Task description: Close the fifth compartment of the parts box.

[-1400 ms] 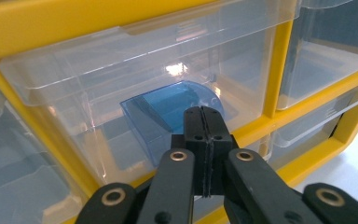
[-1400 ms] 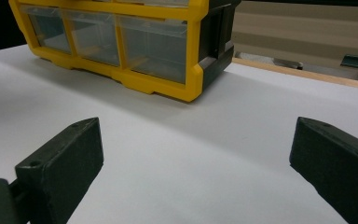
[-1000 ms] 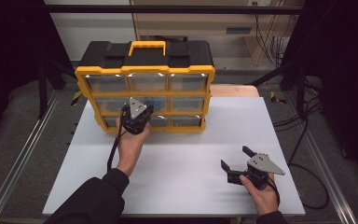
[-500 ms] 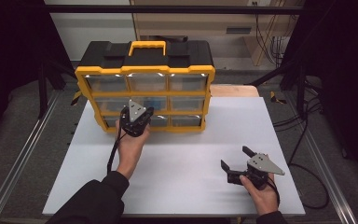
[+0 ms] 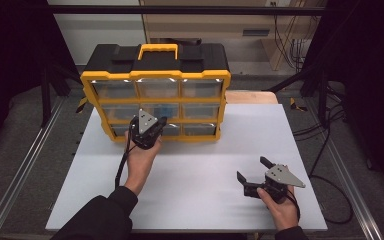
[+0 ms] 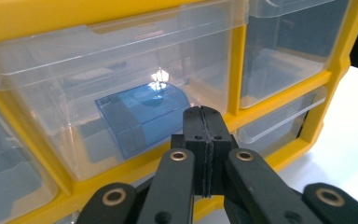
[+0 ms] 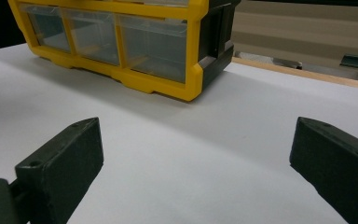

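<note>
Clenched empty, left claw (image 6: 204, 140) sits at the organizer's (image 5: 155, 75) middle drawer (image 6: 121, 93) — seemingly to push it — while right claw (image 5: 254, 172) waits released, well right of the organizer.

The drawer cabinet (image 5: 156, 95) blocks the far-left tabletop (image 5: 200, 165). You have free room across the near half and to the cabinet's right; your left tool (image 6: 204, 140) sits tight against its front.
</note>
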A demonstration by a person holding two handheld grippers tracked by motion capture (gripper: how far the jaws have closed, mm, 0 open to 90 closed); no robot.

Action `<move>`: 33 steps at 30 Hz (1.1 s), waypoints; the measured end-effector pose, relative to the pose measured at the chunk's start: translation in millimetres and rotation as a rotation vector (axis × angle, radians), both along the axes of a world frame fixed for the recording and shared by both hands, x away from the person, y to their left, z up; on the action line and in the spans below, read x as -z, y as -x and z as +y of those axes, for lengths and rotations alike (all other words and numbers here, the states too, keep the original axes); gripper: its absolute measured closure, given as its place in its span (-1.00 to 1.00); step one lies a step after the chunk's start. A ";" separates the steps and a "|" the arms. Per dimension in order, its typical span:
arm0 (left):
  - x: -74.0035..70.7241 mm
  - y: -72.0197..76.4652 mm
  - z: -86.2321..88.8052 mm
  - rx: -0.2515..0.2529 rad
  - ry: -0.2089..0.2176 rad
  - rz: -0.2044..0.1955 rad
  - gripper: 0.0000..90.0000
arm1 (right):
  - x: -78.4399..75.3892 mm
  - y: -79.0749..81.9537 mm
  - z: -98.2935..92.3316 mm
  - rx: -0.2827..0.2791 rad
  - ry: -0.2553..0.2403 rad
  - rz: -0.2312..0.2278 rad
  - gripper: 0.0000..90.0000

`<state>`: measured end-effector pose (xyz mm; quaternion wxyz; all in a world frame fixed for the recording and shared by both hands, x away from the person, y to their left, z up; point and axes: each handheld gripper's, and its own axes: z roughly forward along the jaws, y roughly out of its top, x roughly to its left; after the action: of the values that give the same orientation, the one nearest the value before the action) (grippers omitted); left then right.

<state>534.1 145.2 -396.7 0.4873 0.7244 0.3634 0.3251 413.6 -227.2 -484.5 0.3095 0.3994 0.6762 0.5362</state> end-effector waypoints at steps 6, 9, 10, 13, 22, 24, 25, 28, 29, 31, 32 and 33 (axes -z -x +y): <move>-1.7 1.7 1.3 0.014 0.031 0.014 1.00 | 0.0 0.2 0.2 0.001 0.000 0.001 -0.94; -2.2 2.4 0.4 0.024 0.041 0.020 0.99 | 0.1 0.0 0.1 0.001 0.002 0.000 -0.94; -2.3 2.9 0.0 0.026 0.044 0.022 0.99 | 0.1 0.1 0.0 0.002 0.002 0.000 -0.94; -2.8 4.7 -1.9 0.032 0.038 0.018 0.91 | 0.1 0.2 -0.1 0.003 0.002 0.000 -0.94; -5.0 10.7 -6.5 0.040 0.020 -0.001 0.56 | 0.2 0.1 -0.1 0.003 0.004 0.000 -0.94; -6.1 12.9 -7.7 0.039 0.019 -0.013 0.43 | 0.1 0.2 0.0 0.003 0.003 0.000 -0.94; -6.6 13.9 -8.2 0.041 0.018 -0.017 0.37 | -0.1 0.4 0.1 0.002 0.001 0.002 -0.94; -8.4 16.5 -9.7 0.047 0.025 -0.027 0.21 | -0.1 0.4 0.1 0.003 0.001 0.002 -0.94; -9.0 17.3 -10.2 0.050 0.026 -0.030 0.18 | -0.1 0.4 0.1 0.003 0.001 0.001 -0.94; -9.8 18.2 -11.0 0.054 0.031 -0.036 0.07 | -0.2 0.5 0.0 0.003 0.001 0.000 -0.94; -10.1 18.8 -11.3 0.053 0.031 -0.039 0.02 | -0.2 0.6 0.0 0.003 0.001 0.000 -0.94; -10.3 19.2 -11.7 0.055 0.033 -0.043 -0.03 | -0.2 0.6 0.0 0.003 0.001 0.000 -0.94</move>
<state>514.8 133.5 -386.4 0.5156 0.7189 0.3381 0.3212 413.1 -227.2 -484.3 0.3105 0.4004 0.6758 0.5353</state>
